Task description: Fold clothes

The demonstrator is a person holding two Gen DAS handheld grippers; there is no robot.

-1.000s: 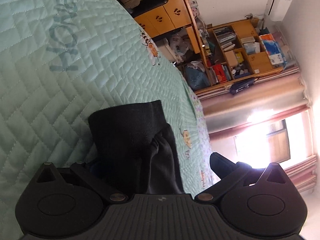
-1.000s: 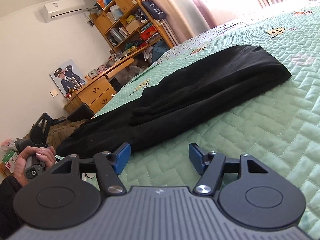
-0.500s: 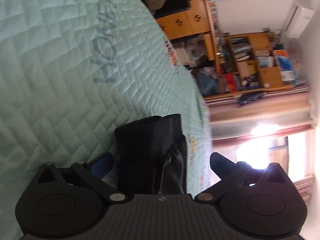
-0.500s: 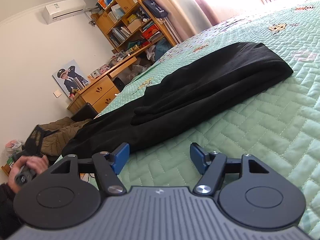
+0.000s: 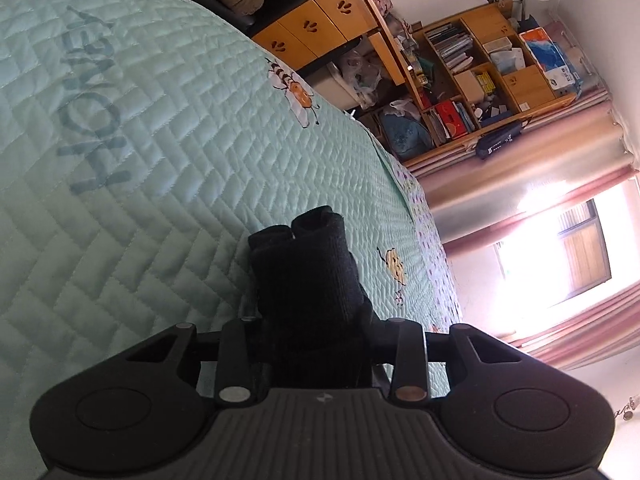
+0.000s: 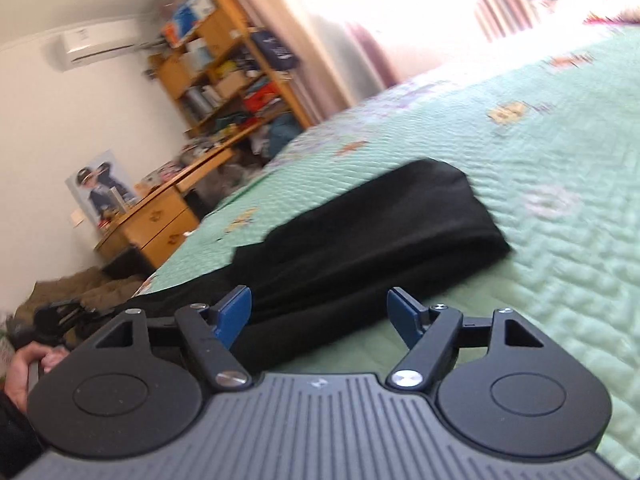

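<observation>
Two tools: left tool just clamped black garment's cuff; right tool spread before it.

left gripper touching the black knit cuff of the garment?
Touching. Left wrist view: the left gripper has just been closing, and the black knit cuff sits bunched between its jaws, no gap visible.

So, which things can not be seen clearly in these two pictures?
- Left wrist view: the left tool fingertips, buried in the bunched black garment its jaws have just closed on.
- Right wrist view: the garment's near end, behind the right tool body.
- Right wrist view: shelf contents, motion-blurred.
- Right wrist view: person's hand, cut by the left edge.
</observation>
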